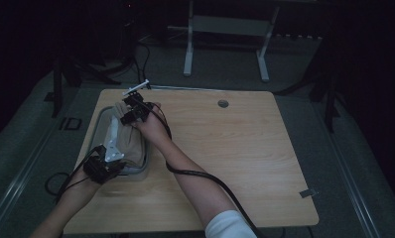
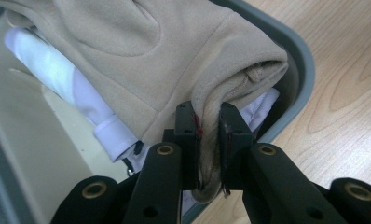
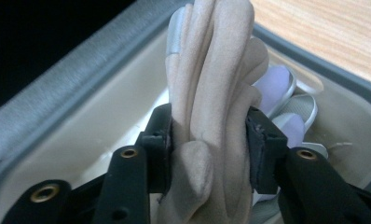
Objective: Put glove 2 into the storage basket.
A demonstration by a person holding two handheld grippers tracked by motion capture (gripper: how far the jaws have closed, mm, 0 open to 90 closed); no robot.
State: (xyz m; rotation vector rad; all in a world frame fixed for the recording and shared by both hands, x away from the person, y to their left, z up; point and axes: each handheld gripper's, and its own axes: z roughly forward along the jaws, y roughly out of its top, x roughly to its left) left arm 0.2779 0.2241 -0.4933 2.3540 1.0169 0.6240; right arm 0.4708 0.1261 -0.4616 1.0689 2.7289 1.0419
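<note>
Wooden table (image 1: 235, 148), dim room. Grey-rimmed bin (image 2: 299, 56) sits at the table's left part, both grippers at it. Beige garment (image 2: 174, 51) is bunched over the bin, partly inside, stretched between the two grippers.

Left gripper (image 2: 209, 135), near end of bin: fingers clamped on a folded hem edge of the beige garment, fabric pinched thin between the pads, the rest of the cloth rising beyond the fingertips. White cloth (image 2: 58, 74) lies under the beige garment, just left of and beyond the fingers, inside the bin; bin rim curves just right of the fingertips.

Right gripper (image 3: 209, 140), far end of bin: fingers held apart by a thick gathered wad of the beige garment, gripped on both sides. White folds (image 3: 286, 88) lie just right of the fingers, in the bin.
</note>
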